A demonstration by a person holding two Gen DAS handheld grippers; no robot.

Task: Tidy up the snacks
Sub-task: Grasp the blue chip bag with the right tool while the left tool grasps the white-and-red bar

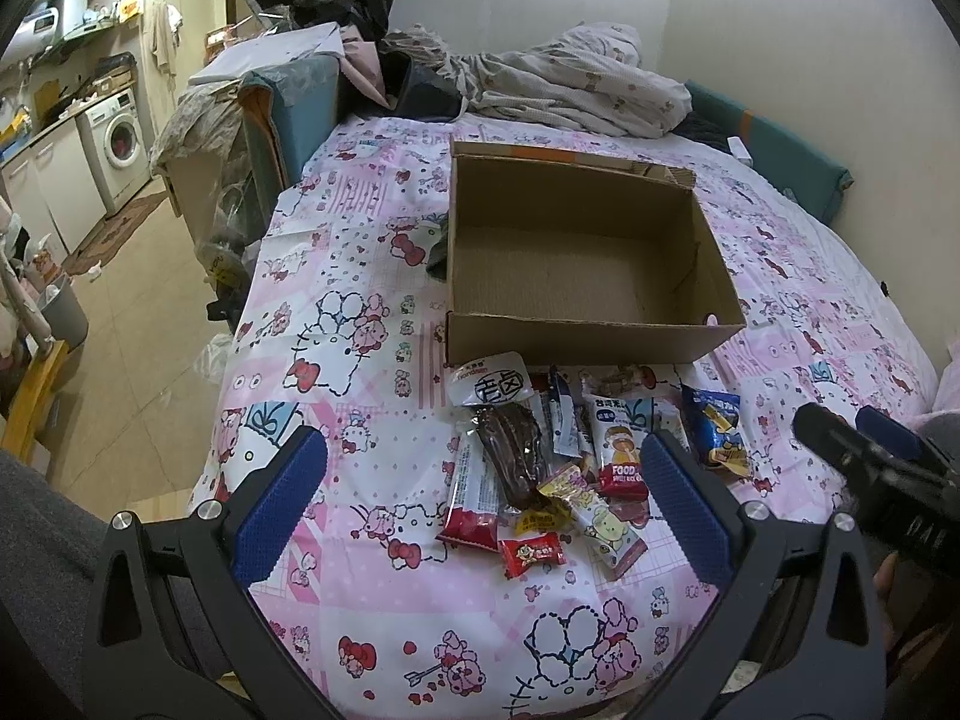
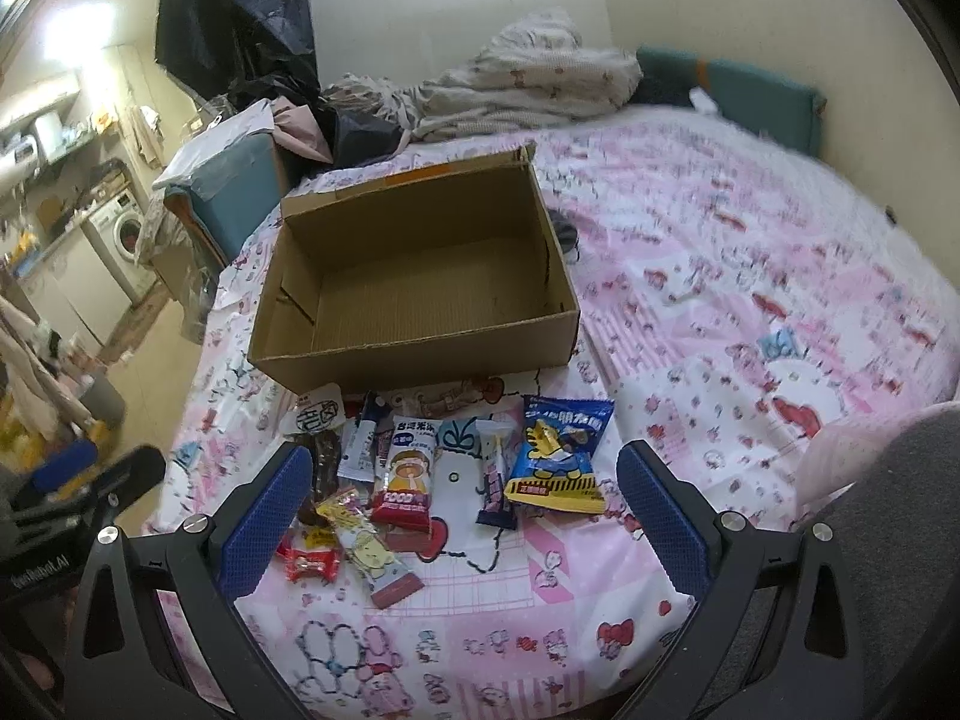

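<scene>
Both of my grippers are hovering over the bed with jaws spread wide and nothing between them: my left gripper is straddling the near part of the snack pile, and my right gripper is framing the same pile from the other side.

Snacks are lying loose on the pink cartoon bedsheet, none in the box. In the left wrist view, a dark brown bar in clear wrap is sitting at the centre of the pile, a white round-label pouch touching it at 12 o'clock, a small red candy lying near it at 6 o'clock, and a red-and-white rice cracker pack lying at 3 o'clock. A blue crisp bag is lying at the pile's right edge, further along at 3 o'clock.

An open cardboard box is standing just beyond the pile at 12 o'clock, its floor showing bare. A rumpled blanket is lying past the box at 12 o'clock. A washing machine is standing well apart at 10 o'clock.
</scene>
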